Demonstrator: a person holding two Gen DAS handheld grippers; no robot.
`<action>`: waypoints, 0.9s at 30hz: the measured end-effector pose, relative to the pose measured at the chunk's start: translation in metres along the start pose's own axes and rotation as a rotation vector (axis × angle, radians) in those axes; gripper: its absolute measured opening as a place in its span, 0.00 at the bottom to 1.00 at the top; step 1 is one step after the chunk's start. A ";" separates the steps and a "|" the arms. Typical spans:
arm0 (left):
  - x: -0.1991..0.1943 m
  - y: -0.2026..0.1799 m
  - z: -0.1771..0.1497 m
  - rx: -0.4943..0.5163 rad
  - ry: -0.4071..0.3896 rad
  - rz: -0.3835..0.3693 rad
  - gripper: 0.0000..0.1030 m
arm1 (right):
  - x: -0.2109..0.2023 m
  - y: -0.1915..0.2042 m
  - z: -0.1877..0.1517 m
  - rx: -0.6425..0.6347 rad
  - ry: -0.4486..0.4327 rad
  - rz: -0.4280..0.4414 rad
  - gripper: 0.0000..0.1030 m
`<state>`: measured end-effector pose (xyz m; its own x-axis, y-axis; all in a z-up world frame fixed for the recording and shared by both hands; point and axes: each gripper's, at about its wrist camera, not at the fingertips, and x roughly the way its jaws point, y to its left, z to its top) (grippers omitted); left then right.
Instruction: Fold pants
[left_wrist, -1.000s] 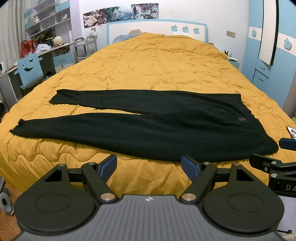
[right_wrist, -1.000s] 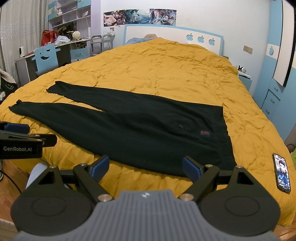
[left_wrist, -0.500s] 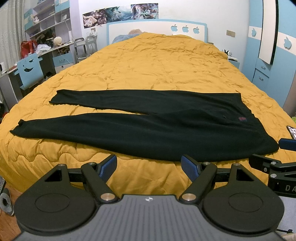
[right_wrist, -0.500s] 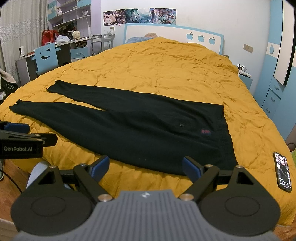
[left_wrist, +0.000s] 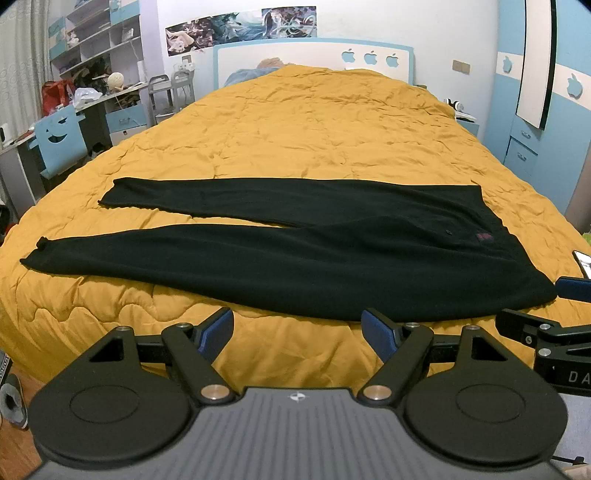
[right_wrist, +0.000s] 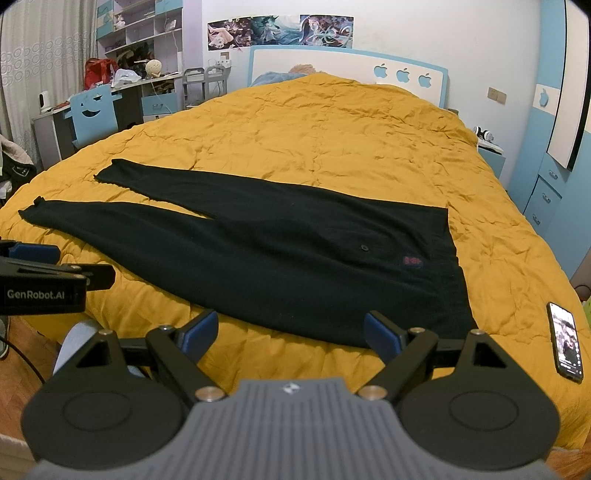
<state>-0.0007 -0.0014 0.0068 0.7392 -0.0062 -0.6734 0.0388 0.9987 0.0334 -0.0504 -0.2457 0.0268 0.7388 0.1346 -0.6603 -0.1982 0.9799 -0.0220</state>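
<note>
Lying flat and unfolded across the near half of the mustard-yellow quilted bed (left_wrist: 314, 122): long black fabric pants (left_wrist: 295, 266), legs pointing left, waistband right. Hovering just short of them, fingers spread and empty: left gripper (left_wrist: 297, 328), right gripper (right_wrist: 291, 332). Resting near the bed's right edge: dark smartphone (right_wrist: 565, 343).

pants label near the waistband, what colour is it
Red, a small patch on the black pants; the right wrist view shows it best.

We see a home bedroom: a bed under a yellow quilt (left_wrist: 314, 122), headboard (left_wrist: 314, 55), wall posters (right_wrist: 280, 31), cluttered desk (right_wrist: 122, 92), blue wardrobe (right_wrist: 554, 177).
</note>
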 end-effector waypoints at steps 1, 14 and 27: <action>0.000 0.000 0.000 0.000 0.000 0.000 0.89 | 0.000 0.000 0.000 0.000 0.000 0.000 0.80; 0.000 -0.001 0.000 0.000 0.000 0.000 0.89 | 0.000 0.002 -0.002 0.000 0.004 0.001 0.80; 0.015 0.029 0.007 0.006 -0.033 0.025 0.79 | 0.018 -0.021 0.004 -0.077 -0.066 0.100 0.80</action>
<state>0.0161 0.0275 0.0029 0.7618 0.0167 -0.6477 0.0245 0.9982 0.0545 -0.0308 -0.2631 0.0183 0.7529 0.2431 -0.6116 -0.3202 0.9472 -0.0177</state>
